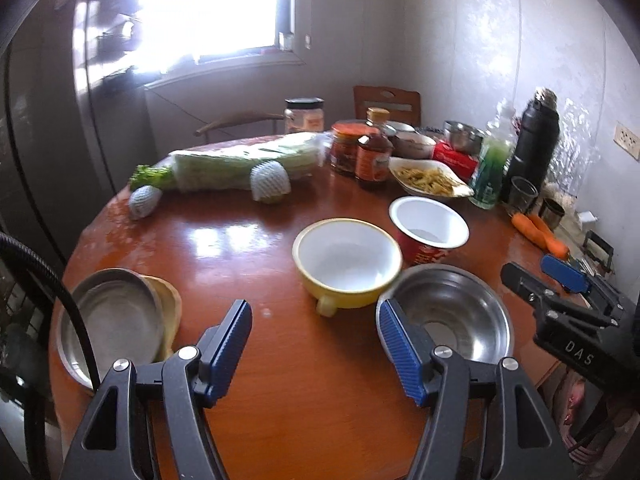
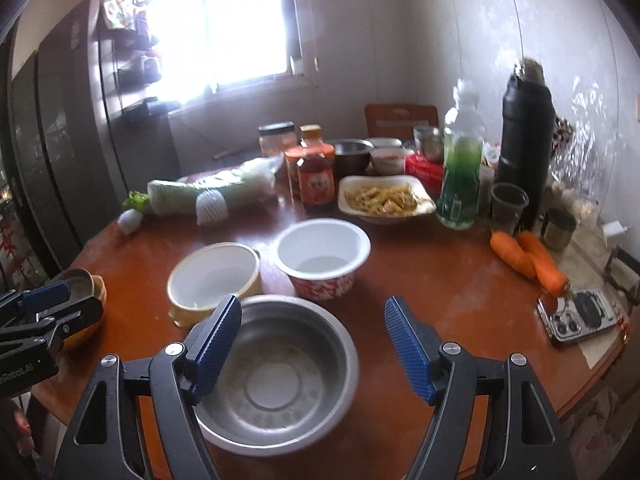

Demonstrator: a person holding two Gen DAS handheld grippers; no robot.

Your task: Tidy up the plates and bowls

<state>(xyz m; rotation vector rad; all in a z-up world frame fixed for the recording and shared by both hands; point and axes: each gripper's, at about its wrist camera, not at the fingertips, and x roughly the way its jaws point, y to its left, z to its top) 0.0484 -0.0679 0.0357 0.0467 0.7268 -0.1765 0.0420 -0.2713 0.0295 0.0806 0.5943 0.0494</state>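
On my left wrist camera, the left gripper (image 1: 314, 322) hangs over the round wooden table (image 1: 248, 240) with its blue pads (image 1: 230, 344) standing apart and nothing between them, only bare tabletop. Just past them sits the yellow bowl with a white inside (image 1: 347, 261), its small handle turned toward me. To its right and nearer me is the steel bowl (image 1: 452, 314), partly behind the right-hand pad. Behind those two stands the red paper bowl (image 1: 428, 228), white inside. At the near left edge of the table lies a steel plate (image 1: 114, 318) with a tan dish (image 1: 170, 312) tucked under its far side. The right gripper (image 1: 568, 280) shows at the right edge.

On my right wrist camera, the right gripper (image 2: 312, 326) is held with its pads apart too, gripping nothing. The steel bowl (image 2: 276, 376) lies below them, its left rim hidden behind the left pad, while the right pad is over bare wood. The yellow bowl (image 2: 216, 276) and the red paper bowl (image 2: 322, 254) stand side by side just beyond it. Farther back I see a white dish of food (image 2: 386, 198), a wrapped cabbage (image 2: 212, 192), a green bottle (image 2: 460, 172) and a black flask (image 2: 524, 140). Two carrots (image 2: 528, 258) and a phone (image 2: 580, 316) lie on the right. The left gripper (image 2: 44, 300) pokes in at the left edge.
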